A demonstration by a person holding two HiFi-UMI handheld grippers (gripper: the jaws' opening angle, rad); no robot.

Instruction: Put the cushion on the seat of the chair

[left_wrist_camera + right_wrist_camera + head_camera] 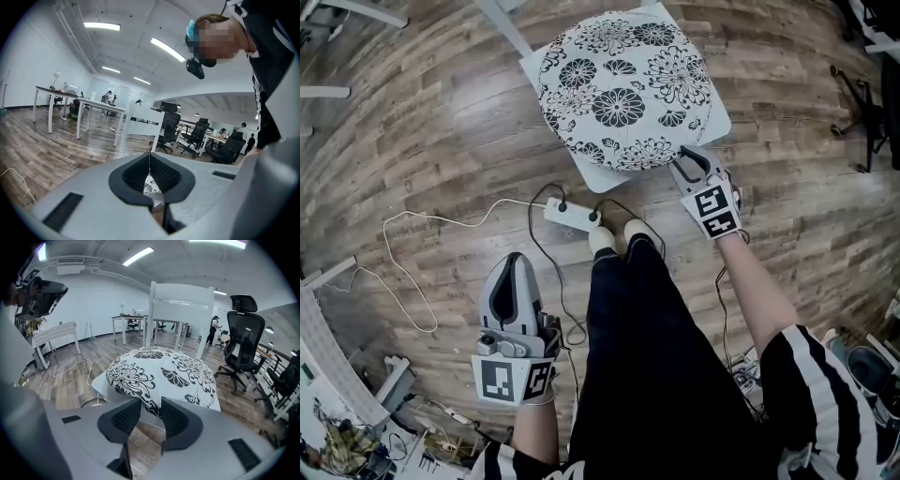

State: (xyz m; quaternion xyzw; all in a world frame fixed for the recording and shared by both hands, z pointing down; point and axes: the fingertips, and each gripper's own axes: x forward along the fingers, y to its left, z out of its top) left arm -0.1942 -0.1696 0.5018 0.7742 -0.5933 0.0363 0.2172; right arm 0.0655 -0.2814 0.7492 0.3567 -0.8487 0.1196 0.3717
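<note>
Right gripper [686, 159] hangs at the near right edge of the cushion [623, 89] with its jaws apart. Its own view shows the cushion's rim just past the tips, and the pads press on nothing. Left gripper [514, 264] is well apart from it, low at the near left over the wooden floor [422, 141], with its jaws together and empty. Round, plump and printed with black flowers on white, the cushion lies on the white seat of the chair [598, 178] and covers most of it. It looks soft and light, a stuffed fabric pad that would sag and fold if pinched at one spot but should neither slip nor break. The rim is the fair place to hold, since the domed middle is too thick for the jaws. Whether it sits quite centred is hard to judge from the steep head view, though the task looks about done.
</note>
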